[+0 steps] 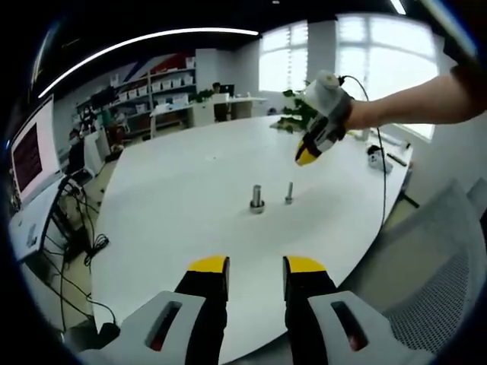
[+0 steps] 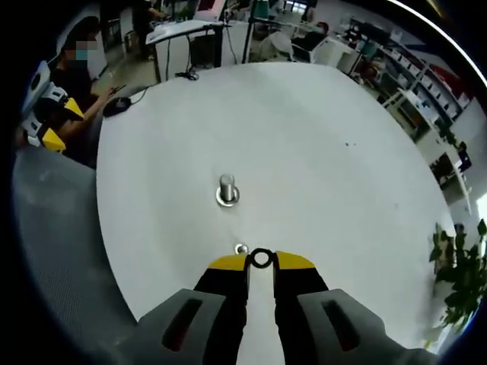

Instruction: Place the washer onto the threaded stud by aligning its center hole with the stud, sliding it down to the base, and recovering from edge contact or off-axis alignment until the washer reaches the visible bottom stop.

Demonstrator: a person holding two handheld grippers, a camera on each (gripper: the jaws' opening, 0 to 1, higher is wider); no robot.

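Holding a small dark washer (image 2: 261, 258) pinched between their yellow tips, the right tongs (image 2: 261, 262) hang above a round white worktop (image 2: 327, 152). The ring sits edge-gripped at the very tip, its center hole open to view. In the right gripper view, just below and slightly to one side of the ring, the top of a thin threaded stud (image 2: 241, 249) shows as a small bright circle. Farther off stands a thicker metal post on a wide round base (image 2: 227, 190).

In the left gripper view, both metal pieces stand upright near the middle of the worktop: the thick post (image 1: 257, 199) and the thin stud (image 1: 289, 192) side by side. The right tongs (image 1: 307, 157) hover above them, carried by a person's outstretched arm. The left tongs (image 1: 256, 268) sit low at the near edge, released, jaws apart and grasping nothing, well away from the work.

As for progress, the washer is picked up and brought near the stud, but it looks off-axis and not yet threaded on. Lining the hole up, lowering it over the stud, and sliding it to the bottom stop all seem left to do.
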